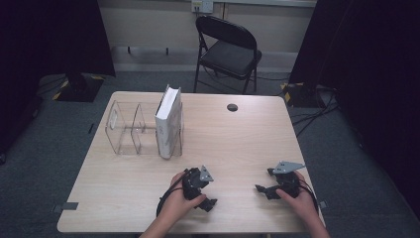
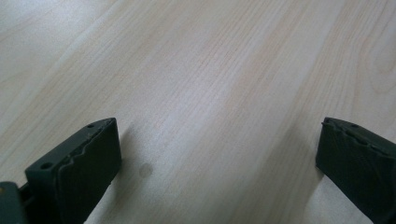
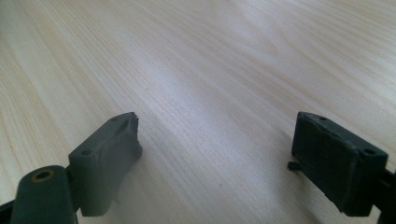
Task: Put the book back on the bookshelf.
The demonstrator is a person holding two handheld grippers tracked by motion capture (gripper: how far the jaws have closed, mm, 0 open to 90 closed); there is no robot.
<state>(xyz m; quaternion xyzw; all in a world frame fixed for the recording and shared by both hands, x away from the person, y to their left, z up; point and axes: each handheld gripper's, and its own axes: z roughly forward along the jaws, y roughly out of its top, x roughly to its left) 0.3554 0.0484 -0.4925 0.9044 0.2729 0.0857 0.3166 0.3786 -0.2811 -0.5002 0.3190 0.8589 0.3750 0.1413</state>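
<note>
Pale wood-grain worktop (image 1: 237, 144) standing on grey carpet, dark curtains hanging at both sides. Nearest, along the near edge: left tool (image 1: 210, 203) resting low on the boards in a hand, jaws standing wide apart with nothing between them, bare wood showing between the pads (image 2: 88, 163) in the left gripper view (image 2: 219, 177). To its right and well apart, right tool (image 1: 261, 189) likewise sitting on the surface in the other hand, jaws spread and gripping nothing, plain grain lying between them in the right gripper view (image 3: 215, 163). Both seeming parked here, clear of the load, probably resting between moves.

Farther in, left of centre: clear acrylic organiser (image 1: 124, 130) with upright dividers, holding a white book (image 1: 167, 121) standing on end in its rightmost slot, spine facing near, leaning lightly against the divider and wall keeping it upright. Remaining slots to the left lying vacant. Small dark round grommet (image 1: 232, 107) sitting near the far edge. Beyond the worktop, a black folding chair (image 1: 228, 49) facing in against the wall.
</note>
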